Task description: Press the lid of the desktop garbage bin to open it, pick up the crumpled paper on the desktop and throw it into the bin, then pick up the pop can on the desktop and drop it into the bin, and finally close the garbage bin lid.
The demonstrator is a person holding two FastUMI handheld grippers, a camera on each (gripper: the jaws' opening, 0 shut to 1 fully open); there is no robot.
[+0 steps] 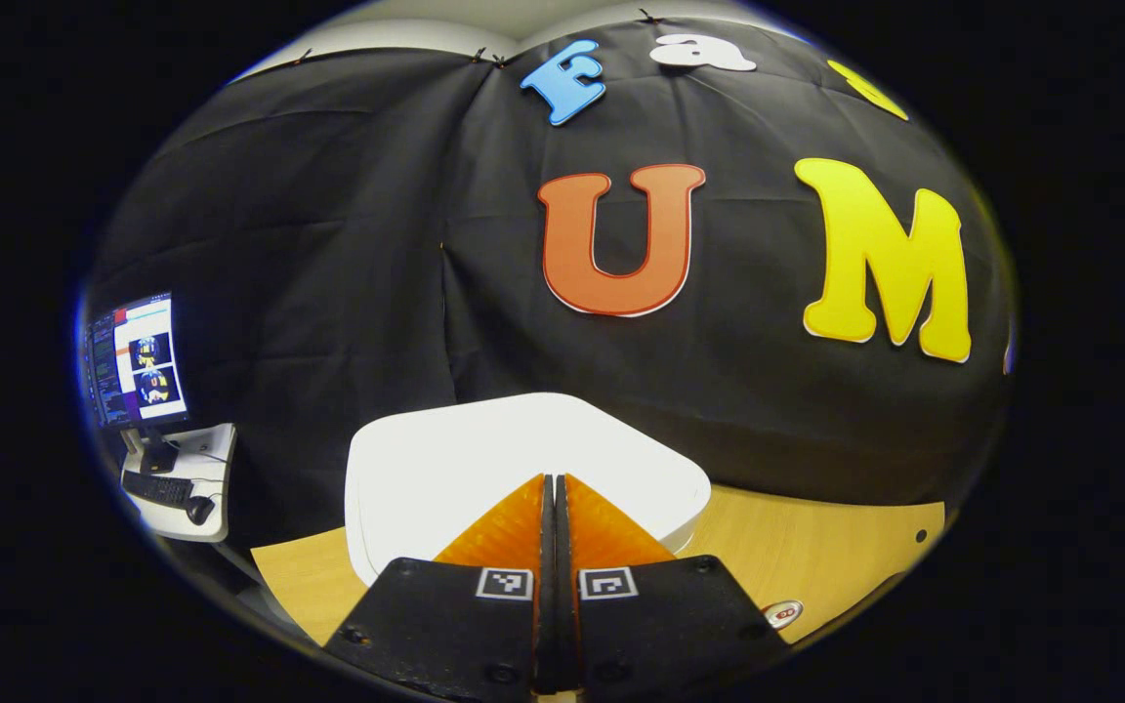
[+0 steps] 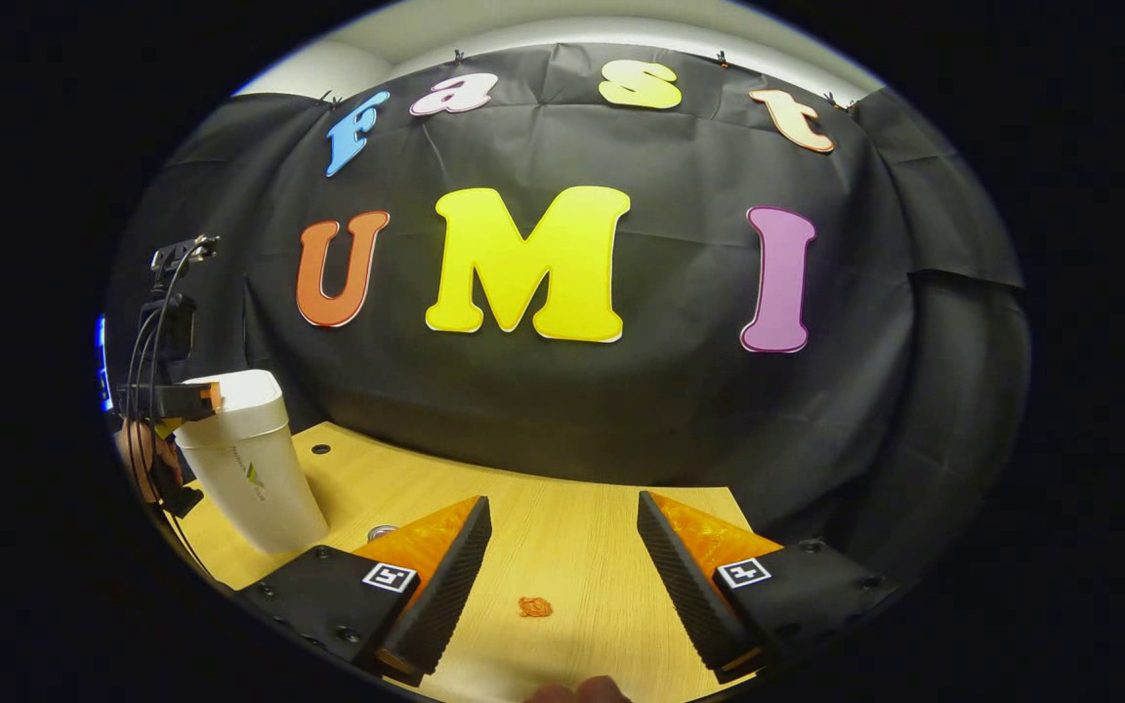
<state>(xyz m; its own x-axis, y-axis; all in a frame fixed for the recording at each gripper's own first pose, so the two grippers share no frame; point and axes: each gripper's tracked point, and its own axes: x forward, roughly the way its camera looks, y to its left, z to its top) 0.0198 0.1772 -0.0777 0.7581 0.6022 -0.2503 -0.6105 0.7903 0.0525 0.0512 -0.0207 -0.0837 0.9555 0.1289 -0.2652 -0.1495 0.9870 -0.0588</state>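
In the left gripper view your left gripper (image 1: 554,488) has its two fingers pressed together with nothing between them, and their tips lie over the white lid (image 1: 523,459) of the garbage bin, which sits closed just ahead; whether the tips actually touch the lid you cannot tell from here. Beyond the bin's lid runs the wooden desktop (image 1: 816,547), and at its near right edge, just beside your gripper body, you can see the top of the pop can (image 1: 783,613). Farther off to the left stands a lit monitor (image 1: 136,359) on a small white side table (image 1: 201,488) with a keyboard (image 1: 158,487) and a mouse (image 1: 198,508). In the right gripper view your right gripper (image 2: 562,517) is spread wide and holds nothing. Low on the desktop between its fingers lies a small orange crumpled paper (image 2: 535,606), apart from both fingers. Just past the left-hand finger a bit of the pop can peeks out (image 2: 382,532). Farther on, at the left, stands the garbage bin (image 2: 250,469), upright with its lid down, and your left gripper (image 2: 172,400) is at its top with the hand (image 2: 138,459) that holds it behind.
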